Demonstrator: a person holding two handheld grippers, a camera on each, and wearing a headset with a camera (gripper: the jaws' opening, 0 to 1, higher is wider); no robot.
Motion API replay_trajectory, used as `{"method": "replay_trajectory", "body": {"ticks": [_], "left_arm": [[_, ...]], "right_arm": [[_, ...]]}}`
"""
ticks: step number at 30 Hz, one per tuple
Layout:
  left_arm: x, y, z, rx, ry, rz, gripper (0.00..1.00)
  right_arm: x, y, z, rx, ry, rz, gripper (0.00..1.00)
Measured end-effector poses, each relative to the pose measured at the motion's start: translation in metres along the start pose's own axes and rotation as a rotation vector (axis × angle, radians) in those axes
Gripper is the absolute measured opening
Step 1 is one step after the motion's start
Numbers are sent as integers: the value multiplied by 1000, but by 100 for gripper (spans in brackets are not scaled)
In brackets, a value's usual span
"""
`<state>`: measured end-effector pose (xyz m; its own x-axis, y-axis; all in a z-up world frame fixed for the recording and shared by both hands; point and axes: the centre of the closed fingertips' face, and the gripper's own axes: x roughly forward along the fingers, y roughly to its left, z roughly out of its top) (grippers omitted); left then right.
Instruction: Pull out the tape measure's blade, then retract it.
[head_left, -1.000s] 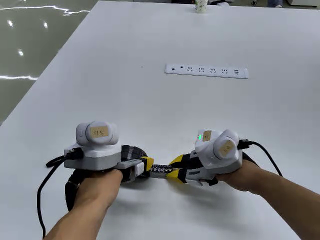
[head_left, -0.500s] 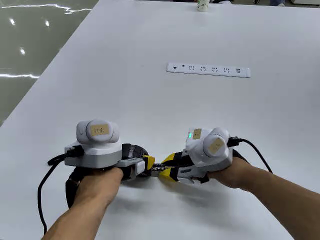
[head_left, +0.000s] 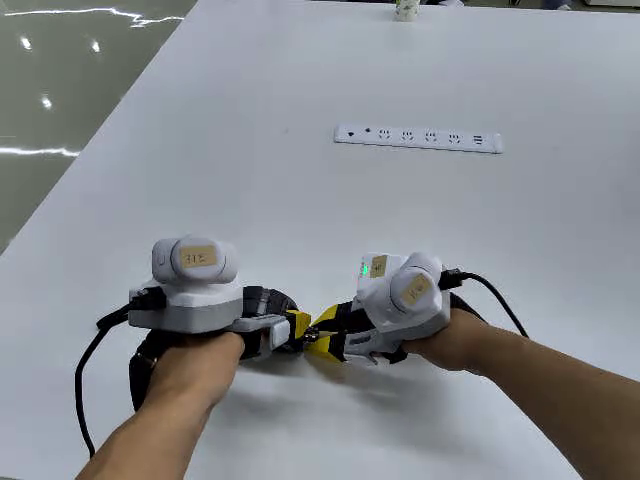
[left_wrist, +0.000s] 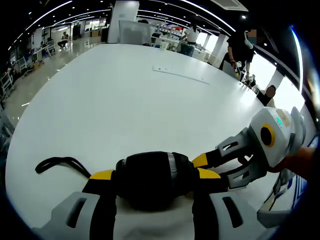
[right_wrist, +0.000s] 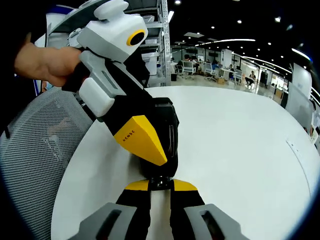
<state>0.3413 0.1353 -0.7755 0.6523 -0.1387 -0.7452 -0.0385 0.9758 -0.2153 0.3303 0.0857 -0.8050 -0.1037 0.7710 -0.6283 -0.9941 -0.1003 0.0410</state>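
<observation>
Right gripper is closing in on the left gripper, so the pulled-out length is shrinking to almost nothing; retraction is looking nearly done. Left jaws are clamping the tape measure, a rounded matte black case trailing a thin strap, sitting on the smooth white table. Right jaws are pinching the blade tip.

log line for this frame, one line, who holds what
left tongs: shut on tape measure | right tongs: shut on blade tip | blade: barely out | tongs tips nearly touching
</observation>
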Motion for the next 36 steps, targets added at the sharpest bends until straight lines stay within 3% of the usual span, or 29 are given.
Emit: {"method": "replay_trajectory", "body": {"ticks": [19, 36], "left_arm": [[-2, -3, 0, -3, 6, -4, 59], [-10, 0, 3, -28, 25, -30, 60]], "right_arm": [[1, -1, 0, -42, 49, -9, 12], [-9, 1, 1, -52, 59, -25, 26]]}}
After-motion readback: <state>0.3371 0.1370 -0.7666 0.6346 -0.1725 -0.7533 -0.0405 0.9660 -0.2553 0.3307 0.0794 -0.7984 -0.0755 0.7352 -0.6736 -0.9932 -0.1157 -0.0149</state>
